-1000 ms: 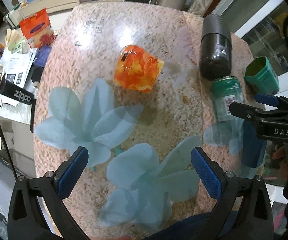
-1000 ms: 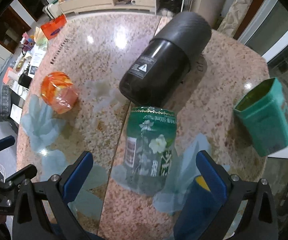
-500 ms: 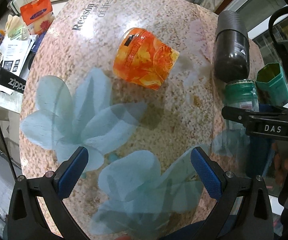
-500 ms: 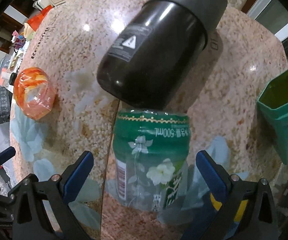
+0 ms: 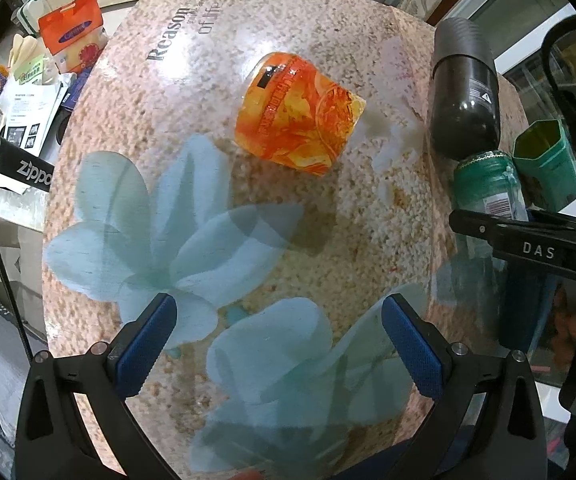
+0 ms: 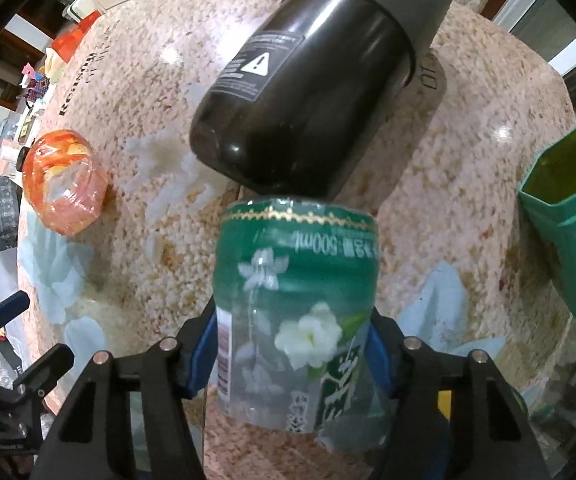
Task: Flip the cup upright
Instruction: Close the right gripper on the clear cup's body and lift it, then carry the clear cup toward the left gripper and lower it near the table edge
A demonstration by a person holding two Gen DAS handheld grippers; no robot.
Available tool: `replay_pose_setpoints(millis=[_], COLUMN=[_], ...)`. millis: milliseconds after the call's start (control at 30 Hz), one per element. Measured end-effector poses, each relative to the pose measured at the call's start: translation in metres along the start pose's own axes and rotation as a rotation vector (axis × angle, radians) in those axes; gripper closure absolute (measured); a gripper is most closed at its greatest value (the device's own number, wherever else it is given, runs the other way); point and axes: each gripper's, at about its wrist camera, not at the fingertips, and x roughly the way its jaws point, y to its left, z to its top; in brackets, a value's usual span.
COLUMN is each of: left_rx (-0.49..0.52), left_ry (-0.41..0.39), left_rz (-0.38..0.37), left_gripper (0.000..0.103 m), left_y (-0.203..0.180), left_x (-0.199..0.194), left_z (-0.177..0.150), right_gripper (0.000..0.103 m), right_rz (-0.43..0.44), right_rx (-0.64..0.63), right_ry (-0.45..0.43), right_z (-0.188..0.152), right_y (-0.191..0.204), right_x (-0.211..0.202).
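A clear cup with a green flower label (image 6: 296, 300) stands upside down on the round speckled table (image 6: 468, 128). My right gripper (image 6: 292, 344) is shut on its sides near the lower end. The same cup shows at the right in the left wrist view (image 5: 484, 192), behind the right gripper's black body (image 5: 528, 248). My left gripper (image 5: 276, 340) is open and empty above the pale blue flower print, short of an orange cup (image 5: 300, 112) that lies on its side; it also shows in the right wrist view (image 6: 64, 180).
A black tumbler (image 6: 320, 80) lies on its side, touching the green-label cup's far end. A green hexagonal tin (image 6: 564, 216) stands at the right. Bags, papers and a black Zippo box (image 5: 24, 168) lie beyond the table's left edge.
My right gripper moved forward and shut on the green-label cup. My left gripper moved nearer the orange cup and stayed open.
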Motion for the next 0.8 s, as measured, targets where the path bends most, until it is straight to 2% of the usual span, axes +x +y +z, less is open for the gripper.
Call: replay_pose_setpoints(millis=[300,367,633,700,800], left_rx=[0.067,0.082,0.117,0.117,0.132], left_ry=[-0.023,-0.025,-0.014,-0.01,0.0], left_rz=[-0.009,-0.008,-0.008,-0.01,-0.006], left_gripper=[0.0,0.0,0.0,0.0,0.0], left_y=[0.009,0.012,0.031,0.036,0.042], left_x=[-0.019,-0.021,-0.028,-0.029,-0.03], left_z=[-0.015,-0.021,-0.052,-0.057,-0.069], right_gripper=[0.046,0.046,0.047,0.047,0.048], right_rz=[-0.001,-0.007,0.032,0.036,0.065], right_rx=[-0.019,-0.034,-0.021,-0.021,0.004], right_ry=[-0.037,-0.038,-0.037,-0.037,-0.038], right_z=[-0.043,-0.049,-0.101,-0.108,-0.114], right_y=[0.004,0.015,0.04,0.058,0.055], right_x=[-0.019,-0.028,-0.014,-0.026,-0.036])
